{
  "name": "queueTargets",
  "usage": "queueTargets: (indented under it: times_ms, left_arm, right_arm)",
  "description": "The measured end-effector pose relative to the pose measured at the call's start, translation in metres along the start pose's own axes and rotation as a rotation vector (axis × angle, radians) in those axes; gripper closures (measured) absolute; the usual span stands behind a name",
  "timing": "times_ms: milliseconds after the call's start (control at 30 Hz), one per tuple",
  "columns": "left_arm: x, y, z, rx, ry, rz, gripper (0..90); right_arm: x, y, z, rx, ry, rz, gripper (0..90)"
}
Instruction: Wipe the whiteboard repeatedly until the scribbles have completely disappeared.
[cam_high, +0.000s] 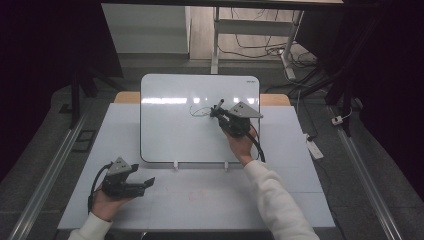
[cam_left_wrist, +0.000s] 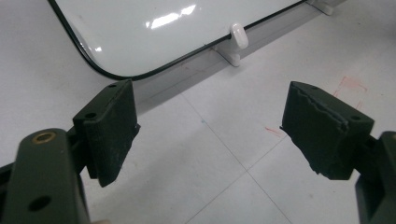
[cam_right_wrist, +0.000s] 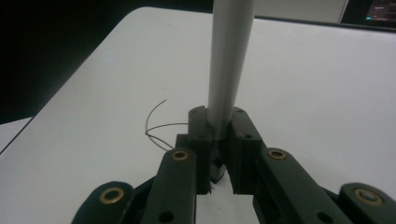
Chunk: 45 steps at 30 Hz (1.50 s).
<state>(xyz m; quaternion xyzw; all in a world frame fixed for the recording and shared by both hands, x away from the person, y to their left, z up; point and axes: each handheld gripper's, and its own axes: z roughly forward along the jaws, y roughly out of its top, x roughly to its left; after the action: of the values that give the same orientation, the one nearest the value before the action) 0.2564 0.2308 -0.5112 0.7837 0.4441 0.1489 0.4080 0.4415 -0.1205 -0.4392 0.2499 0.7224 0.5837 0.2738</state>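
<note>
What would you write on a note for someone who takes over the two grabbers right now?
Right gripper: shut on the marker, its tip down by the whiteboard.
Left gripper: open, nothing between its jaws, low over the table in front of the board's near left corner.
Whiteboard: propped on the table in white clips.
Done: a few thin curved lines drawn near the middle of the board.
Left: probably carry on with the drawing; I cannot tell what it is meant to be. Keep the marker gripped.
</note>
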Motion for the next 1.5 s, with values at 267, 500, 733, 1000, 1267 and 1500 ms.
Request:
queueTargets:
  times_ms: [267,500,733,1000,1267,1500]
  left_arm:
    - [-0.001,0.0,0.0,-0.001,0.002,0.002,18.9]
    - [0.0,0.001,0.002,0.004,0.0,0.001,18.8]
    - [0.0,0.0,0.0,-0.003,0.002,0.0,18.9]
    - [0.0,0.0,0.0,0.001,0.004,0.002,18.8]
    - [0.0,0.0,0.002,0.006,0.003,0.001,18.7]
    - [0.001,0.0,0.0,0.001,0.004,-0.002,18.8]
  right_arm:
    - [0.009,-0.002,0.0,0.025,0.024,-0.034,80.9]
    - [0.012,-0.005,0.002,0.022,0.045,-0.012,80.9]
    - [-0.003,0.003,0.0,-0.009,-0.031,0.009,80.9]
    - [0.006,-0.003,-0.005,0.029,0.01,-0.04,80.9]
    - [0.007,-0.005,-0.008,0.036,0.004,-0.06,80.9]
    - [-0.02,0.01,-0.004,-0.034,-0.082,0.03,80.9]
